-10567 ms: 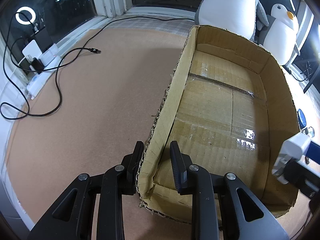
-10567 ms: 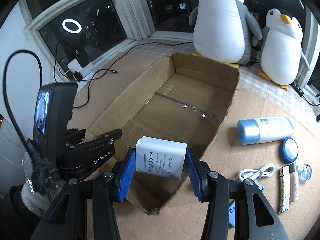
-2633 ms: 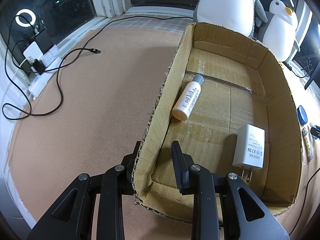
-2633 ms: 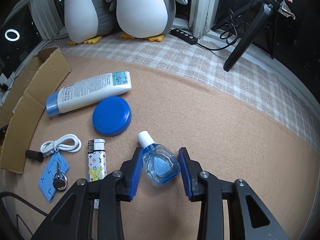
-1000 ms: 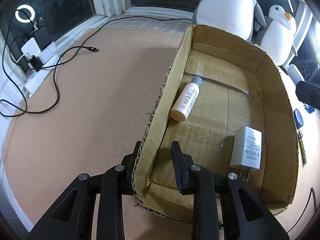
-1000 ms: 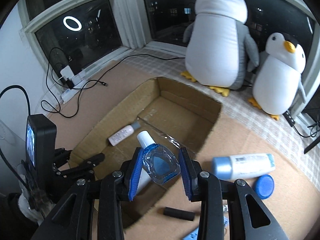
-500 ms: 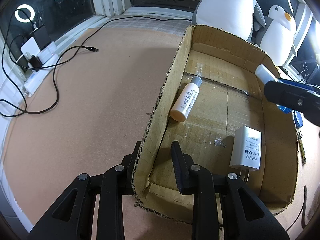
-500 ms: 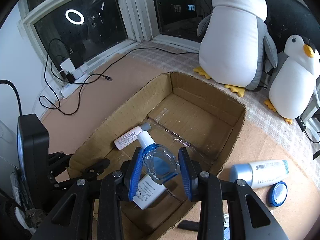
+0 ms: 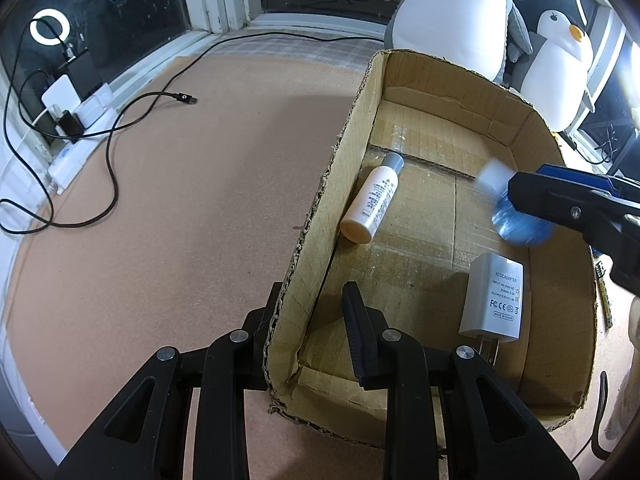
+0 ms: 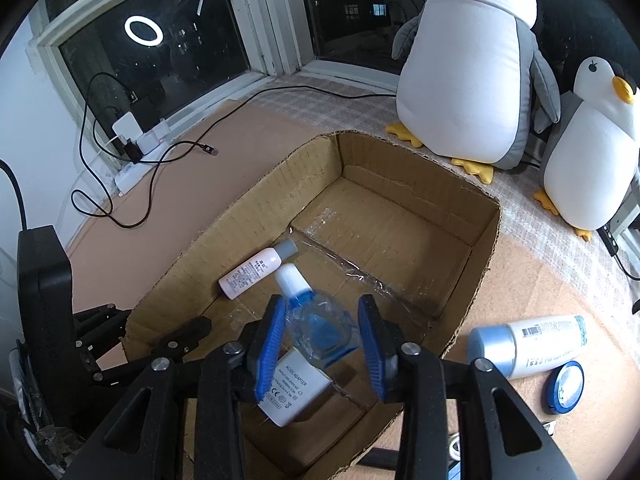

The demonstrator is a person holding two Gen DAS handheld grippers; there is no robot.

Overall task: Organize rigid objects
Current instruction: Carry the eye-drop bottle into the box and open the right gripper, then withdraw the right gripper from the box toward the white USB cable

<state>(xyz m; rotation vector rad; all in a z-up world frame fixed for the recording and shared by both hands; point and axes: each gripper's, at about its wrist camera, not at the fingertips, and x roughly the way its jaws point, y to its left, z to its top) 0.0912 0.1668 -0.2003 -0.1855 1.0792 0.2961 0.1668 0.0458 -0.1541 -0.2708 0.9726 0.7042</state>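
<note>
A brown cardboard box (image 9: 348, 140) lies on the tan floor mat. My left gripper (image 9: 312, 312) is shut on its near left wall, one finger outside and one inside. Inside the box lie a small white bottle (image 9: 372, 204) with a grey cap and a white AC adapter (image 9: 494, 298). My right gripper (image 10: 322, 340) hangs over the box (image 10: 484, 256) above the adapter (image 10: 296, 384). Its jaws are opening, and the clear blue bottle (image 10: 320, 324) with a white cap sits blurred and loose between the blue pads. The left wrist view shows this bottle (image 9: 516, 228) under the right gripper (image 9: 560, 204).
Two plush penguins (image 10: 468, 60) stand behind the box. A white lotion tube (image 10: 528, 340) and a blue round lid (image 10: 566, 386) lie to the right of the box. A power strip (image 9: 76, 128) and black cables (image 9: 132, 108) lie by the window at left.
My right gripper carried the blue bottle over the box and sank toward it. Its jaws have spread and the bottle has come loose. The left gripper kept still on the wall.
</note>
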